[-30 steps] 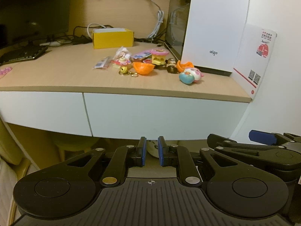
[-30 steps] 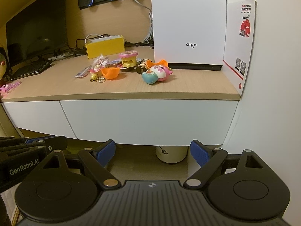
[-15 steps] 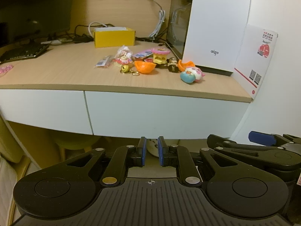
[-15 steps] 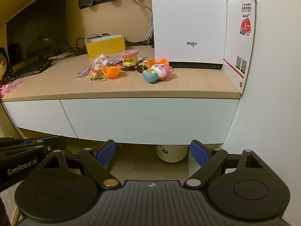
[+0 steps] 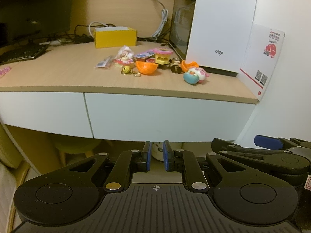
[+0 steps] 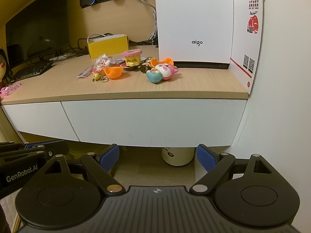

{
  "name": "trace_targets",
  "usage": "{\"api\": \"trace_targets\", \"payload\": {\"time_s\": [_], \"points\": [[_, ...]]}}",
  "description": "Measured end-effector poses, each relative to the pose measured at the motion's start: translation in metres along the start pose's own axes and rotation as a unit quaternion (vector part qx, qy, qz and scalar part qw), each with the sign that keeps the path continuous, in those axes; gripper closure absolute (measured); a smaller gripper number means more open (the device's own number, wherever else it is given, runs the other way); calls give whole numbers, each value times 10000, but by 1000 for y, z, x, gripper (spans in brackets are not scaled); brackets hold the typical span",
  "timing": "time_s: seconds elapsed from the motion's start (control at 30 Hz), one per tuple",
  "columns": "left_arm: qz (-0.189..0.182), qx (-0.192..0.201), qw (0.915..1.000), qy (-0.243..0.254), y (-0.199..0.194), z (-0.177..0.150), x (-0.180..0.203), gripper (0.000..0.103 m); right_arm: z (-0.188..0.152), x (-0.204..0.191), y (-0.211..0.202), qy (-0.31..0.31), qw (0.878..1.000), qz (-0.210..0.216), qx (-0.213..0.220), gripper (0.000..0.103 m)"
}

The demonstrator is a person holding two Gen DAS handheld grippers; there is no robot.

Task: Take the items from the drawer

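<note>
With the drawer [image 6: 153, 122] shut at 12 o'clock under the desk [image 6: 194, 85], hook its lower edge with the empty, wide-open right gripper [image 6: 157, 156], keeping the nearly closed, empty left gripper [image 5: 156, 158] clear.

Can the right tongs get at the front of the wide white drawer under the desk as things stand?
Probably yes. The right tongs are open and empty, below the closed wide white drawer front, with nothing between. No handle shows, so they would likely hook its lower edge.
</note>
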State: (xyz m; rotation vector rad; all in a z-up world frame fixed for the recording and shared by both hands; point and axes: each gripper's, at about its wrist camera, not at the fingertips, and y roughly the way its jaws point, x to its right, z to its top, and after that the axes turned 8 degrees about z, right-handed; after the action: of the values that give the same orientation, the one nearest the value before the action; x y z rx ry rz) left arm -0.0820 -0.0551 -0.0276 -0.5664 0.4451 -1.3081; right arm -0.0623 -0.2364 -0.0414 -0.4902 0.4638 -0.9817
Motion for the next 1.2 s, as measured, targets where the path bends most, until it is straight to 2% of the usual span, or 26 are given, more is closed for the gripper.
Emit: {"api": "trace_targets", "payload": {"time_s": [1.2], "points": [[-113,-87,9999,48,14,1,4,88,-4,5,12,-28,9998,-12,-183,15]]}}
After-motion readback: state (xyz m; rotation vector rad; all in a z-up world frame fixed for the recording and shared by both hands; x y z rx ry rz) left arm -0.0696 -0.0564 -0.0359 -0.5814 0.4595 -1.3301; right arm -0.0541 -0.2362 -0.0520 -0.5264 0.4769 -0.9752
